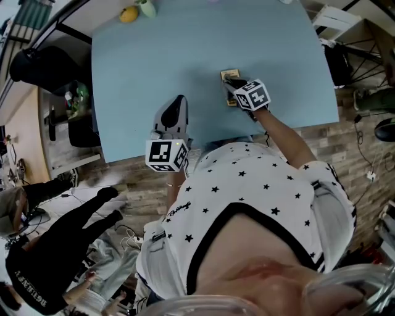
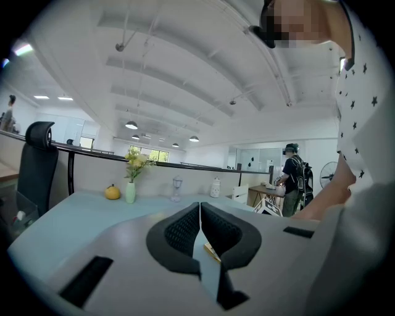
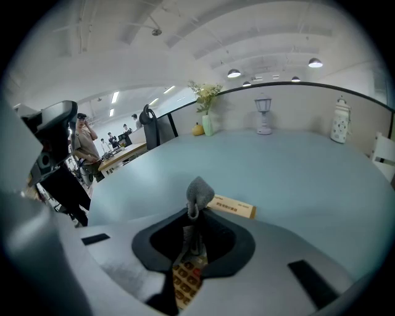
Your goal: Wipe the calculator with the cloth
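The calculator [image 1: 229, 76], tan-edged with dark keys, lies on the light blue table [image 1: 148, 68] near its front right. My right gripper [image 1: 234, 87] sits right over it, shut on a grey cloth [image 3: 199, 192]. A bunch of the cloth sticks up past the jaws. Calculator keys [image 3: 185, 281] show beneath the jaws, and its tan top edge [image 3: 232, 208] lies just beyond them. My left gripper [image 1: 179, 100] rests at the table's front, left of the calculator. It is shut [image 2: 200, 208] with nothing in it. A corner of the calculator [image 2: 212, 252] shows through the gap under its jaws.
A yellow pumpkin [image 1: 128, 13] and a green vase [image 1: 147, 7] stand at the table's far left edge; a lamp [image 3: 263, 114] and a white jar [image 3: 340, 120] stand along the far side. An office chair [image 2: 36, 162] and bystanders are off the table's left.
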Motion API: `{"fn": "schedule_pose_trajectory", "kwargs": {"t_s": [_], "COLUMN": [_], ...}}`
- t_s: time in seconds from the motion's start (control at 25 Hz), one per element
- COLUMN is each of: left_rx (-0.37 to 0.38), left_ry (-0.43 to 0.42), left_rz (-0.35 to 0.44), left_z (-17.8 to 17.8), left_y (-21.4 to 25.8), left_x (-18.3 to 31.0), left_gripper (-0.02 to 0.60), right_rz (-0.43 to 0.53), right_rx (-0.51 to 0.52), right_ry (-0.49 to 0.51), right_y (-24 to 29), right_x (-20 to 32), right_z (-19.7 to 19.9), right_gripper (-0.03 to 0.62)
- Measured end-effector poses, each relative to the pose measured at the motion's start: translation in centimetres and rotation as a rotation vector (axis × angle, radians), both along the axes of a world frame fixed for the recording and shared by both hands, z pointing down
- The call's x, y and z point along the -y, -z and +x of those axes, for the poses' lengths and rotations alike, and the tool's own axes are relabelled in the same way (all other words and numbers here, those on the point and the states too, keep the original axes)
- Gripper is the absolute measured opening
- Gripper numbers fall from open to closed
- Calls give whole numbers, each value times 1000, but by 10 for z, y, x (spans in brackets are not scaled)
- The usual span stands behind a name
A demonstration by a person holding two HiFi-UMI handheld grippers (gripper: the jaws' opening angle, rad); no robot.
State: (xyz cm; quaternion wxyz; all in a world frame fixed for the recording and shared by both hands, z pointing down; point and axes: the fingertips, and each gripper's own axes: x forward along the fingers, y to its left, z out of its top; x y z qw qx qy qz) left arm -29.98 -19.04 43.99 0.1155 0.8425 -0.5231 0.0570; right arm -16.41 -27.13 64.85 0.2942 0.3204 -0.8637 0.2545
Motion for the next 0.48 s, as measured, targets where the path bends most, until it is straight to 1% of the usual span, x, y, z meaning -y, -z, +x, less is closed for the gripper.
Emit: {"fn": "schedule_pose_trajectory", "kwargs": {"t_s": [0.48], "left_rx": [1], "left_ry": [-69], "left_rz": [0], "left_z": [22], "left_y": [0], "left_x": [9], "left_gripper": [31], "right_rz": [-12], "right_rx": [4], "right_ry": [-109], "right_y": [-2], "right_x": [8], "right_z": [44], "right_gripper": [52]}}
